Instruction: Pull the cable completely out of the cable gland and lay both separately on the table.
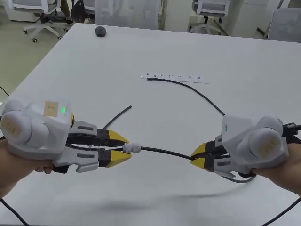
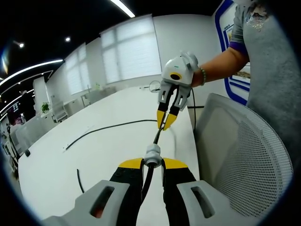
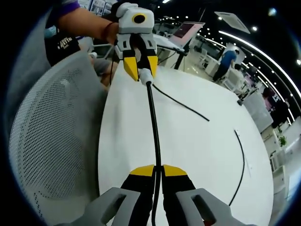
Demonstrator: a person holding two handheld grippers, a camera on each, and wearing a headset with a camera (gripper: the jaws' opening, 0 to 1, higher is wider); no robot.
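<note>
A black cable stretches between both grippers above the white table. My left gripper is shut on the grey cable gland, which still sits on the cable; in the left gripper view the gland pokes out between the yellow tips of my left gripper. My right gripper is shut on the cable a short way along; in the right gripper view the cable runs straight from my right gripper to the gland. The cable's free end trails on the table.
A white power strip lies mid-table with another black cable running from it toward the right. A small dark object sits at the far edge. Office chairs stand beyond the table; a mesh chair back is close by.
</note>
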